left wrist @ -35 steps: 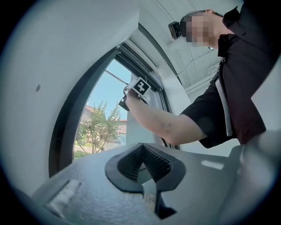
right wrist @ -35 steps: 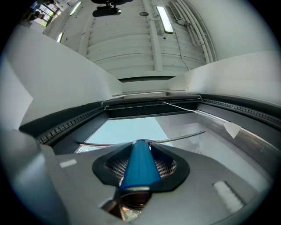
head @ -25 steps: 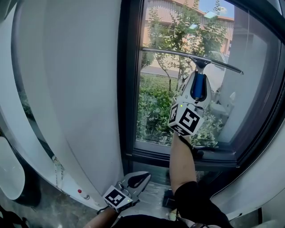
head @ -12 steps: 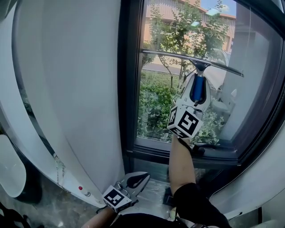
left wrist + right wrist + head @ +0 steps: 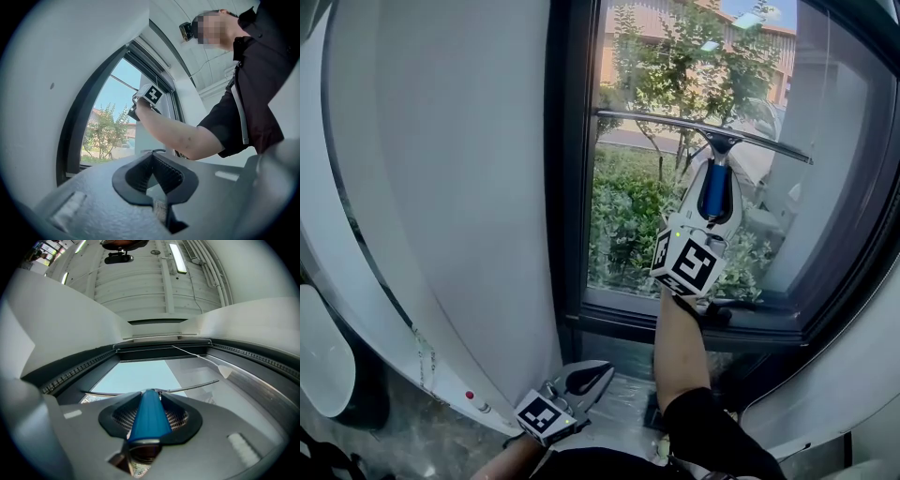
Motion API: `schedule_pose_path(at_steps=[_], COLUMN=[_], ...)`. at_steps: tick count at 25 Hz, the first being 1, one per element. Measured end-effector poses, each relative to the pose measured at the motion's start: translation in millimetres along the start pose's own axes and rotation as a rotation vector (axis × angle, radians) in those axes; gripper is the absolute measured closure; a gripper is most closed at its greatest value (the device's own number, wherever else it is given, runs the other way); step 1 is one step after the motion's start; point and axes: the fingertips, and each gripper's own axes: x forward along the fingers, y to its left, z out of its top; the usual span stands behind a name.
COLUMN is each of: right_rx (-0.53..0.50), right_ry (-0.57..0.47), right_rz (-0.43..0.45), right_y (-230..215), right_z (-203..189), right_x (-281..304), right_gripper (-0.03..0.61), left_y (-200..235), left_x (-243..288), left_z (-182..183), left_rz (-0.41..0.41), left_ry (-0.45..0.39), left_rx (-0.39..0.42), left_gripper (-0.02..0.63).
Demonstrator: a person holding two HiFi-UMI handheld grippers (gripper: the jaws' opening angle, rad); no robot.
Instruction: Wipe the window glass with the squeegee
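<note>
While the right hand-held gripper [image 5: 712,186] clamps the squeegee [image 5: 710,199], its blade on the window glass [image 5: 628,220] beyond its jaws, the left hand-held gripper [image 5: 602,372] is closed and empty.

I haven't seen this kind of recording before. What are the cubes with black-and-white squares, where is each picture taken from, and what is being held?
There is no robot here: a person holds a two-jaw gripper in each hand, and the marked cubes are part of the grippers. The head view looks down from a camera on the person's head. In it, the right gripper is up at the window glass, jaws clamped on the blue handle of the squeegee, whose blade spans the pane. The right gripper view looks along those jaws at the handle. The left gripper hangs low; its own view shows its jaws closed on nothing.
</note>
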Motion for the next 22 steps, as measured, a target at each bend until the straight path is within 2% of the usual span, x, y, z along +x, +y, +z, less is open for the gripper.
schedule_pose_path(at_steps=[22], right_rx=[-0.021], right_ry=[0.032], right_rz=[0.012], right_y=[0.4], right_z=[-16.4], right_x=[-30.5], right_gripper=[0.448], left_y=[2.3], left_x=[-0.5], left_z=[-13.0], left_rz=[0.017], left_ry=[0.010], left_rx=[-0.053], left_gripper=[0.615])
